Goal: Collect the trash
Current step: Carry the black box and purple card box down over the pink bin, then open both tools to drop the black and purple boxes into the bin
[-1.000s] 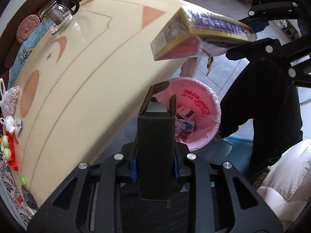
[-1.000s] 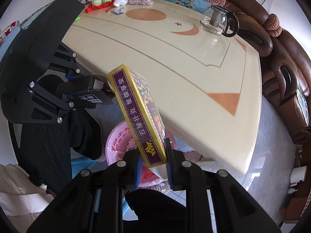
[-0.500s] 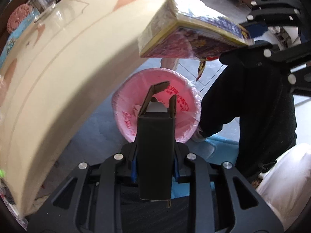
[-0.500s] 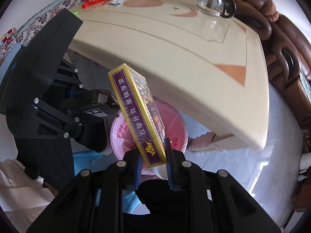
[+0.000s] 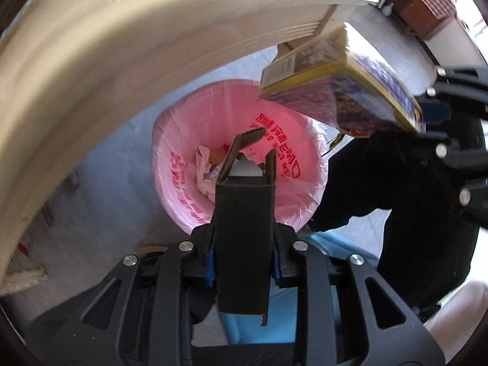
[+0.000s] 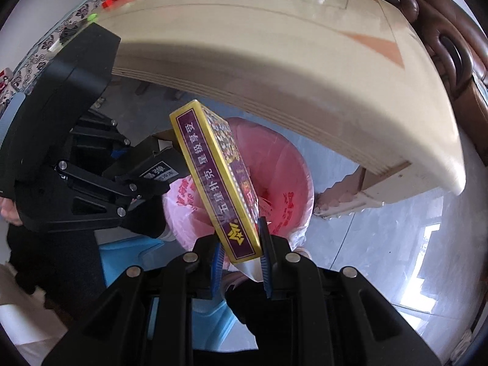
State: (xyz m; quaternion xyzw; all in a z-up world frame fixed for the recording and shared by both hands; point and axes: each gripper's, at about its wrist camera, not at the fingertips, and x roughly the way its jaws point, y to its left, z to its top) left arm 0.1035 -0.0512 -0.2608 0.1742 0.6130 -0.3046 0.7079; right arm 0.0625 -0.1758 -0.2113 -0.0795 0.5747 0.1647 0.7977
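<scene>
My left gripper (image 5: pixel 242 262) is shut on a small black carton (image 5: pixel 244 244) with open top flaps, held over the near rim of a bin lined with a pink bag (image 5: pixel 189 189). My right gripper (image 6: pixel 239 254) is shut on a yellow and purple card box (image 6: pixel 213 180), held tilted above the same pink-lined bin (image 6: pixel 286 189). The card box also shows in the left wrist view (image 5: pixel 341 88), above the bin's right side. The left gripper with the black carton (image 6: pixel 152 164) shows at the left of the right wrist view. Crumpled paper trash (image 5: pixel 204 170) lies inside the bin.
The cream table (image 6: pixel 274 61) overhangs the bin from above and behind; its edge (image 5: pixel 122 61) arcs across the left wrist view. A table leg (image 6: pixel 350 195) stands right of the bin. A person's dark legs (image 5: pixel 411 198) stand close at the right. Grey tiled floor surrounds the bin.
Both grippers have come down below the table's edge and closer to the pink bin, each still holding its box. The bin now fills the middle of both views.
</scene>
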